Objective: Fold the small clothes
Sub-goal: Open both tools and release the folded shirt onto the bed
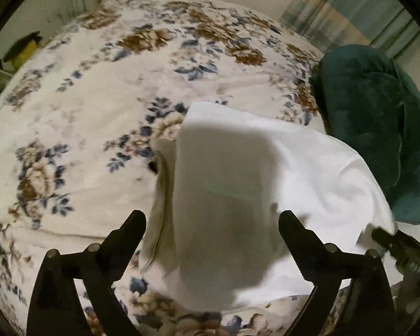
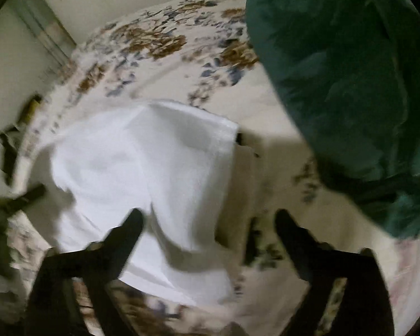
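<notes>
Right wrist view motion-blurred throughout. Green blanket [image 2: 350, 84] cut off at frame edge. White garment [image 1: 238, 182] partly shadowed.

There is one white garment [image 1: 266, 173], seen again in the right wrist view [image 2: 142, 173], lying on one flowered bedspread [image 1: 84, 89]. One dark green plush blanket [image 1: 378, 117] sits bunched at the right side of the bed, and shows large in the right wrist view too [image 2: 344, 78]. There are two grippers: the left gripper [image 1: 212, 222], with its two black fingers spread apart, and the right gripper [image 2: 208, 221], likewise with two fingers spread apart. One checked curtain [image 1: 347, 14] hangs behind the bed. One yellow and black object [image 1: 25, 47], too blurred to identify, lies off the bed's left edge.
</notes>
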The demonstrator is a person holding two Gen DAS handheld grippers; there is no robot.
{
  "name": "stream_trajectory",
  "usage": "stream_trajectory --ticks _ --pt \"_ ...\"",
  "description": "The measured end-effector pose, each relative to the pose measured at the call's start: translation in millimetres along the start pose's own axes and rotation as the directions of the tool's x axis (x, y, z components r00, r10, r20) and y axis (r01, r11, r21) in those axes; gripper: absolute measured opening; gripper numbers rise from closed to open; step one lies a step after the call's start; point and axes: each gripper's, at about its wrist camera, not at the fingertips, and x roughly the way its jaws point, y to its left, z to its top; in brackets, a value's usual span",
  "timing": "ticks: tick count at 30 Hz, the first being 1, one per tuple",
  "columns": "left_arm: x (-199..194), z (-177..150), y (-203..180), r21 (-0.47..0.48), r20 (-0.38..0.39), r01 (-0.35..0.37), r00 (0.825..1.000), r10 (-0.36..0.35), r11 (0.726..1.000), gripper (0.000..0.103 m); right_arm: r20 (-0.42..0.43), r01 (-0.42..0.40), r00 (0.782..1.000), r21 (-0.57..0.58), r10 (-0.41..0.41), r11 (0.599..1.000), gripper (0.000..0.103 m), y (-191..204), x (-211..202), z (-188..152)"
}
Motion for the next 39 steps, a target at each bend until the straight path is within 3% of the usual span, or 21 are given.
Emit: stream_trajectory --ticks 6,16,24,39 --pt "-33 -34 -16 0.031 0.062 -0.129 0.990 0.127 0.991 0.103 0.072 0.131 0.989 -0.056 -0.126 0.990 0.103 13 -43 -35" --pt "-145 -86 -58 0.078 0.161 -0.186 0.972 0.171 0.979 0.103 0.202 0.197 0.961 -0.026 -0.188 0.980 0.103 14 -183 -96" --pt "-248 -131 -86 0.089 0.240 -0.178 0.959 0.153 0.980 0.103 0.306 0.206 0.933 -0.024 -0.189 0.978 0.103 7 -311 -156" --pt "-401 -215 -127 0.077 0.383 -0.198 0.911 0.154 0.977 0.103 0.523 0.160 0.844 -0.028 -0.123 0.987 0.103 -10 -543 -267"
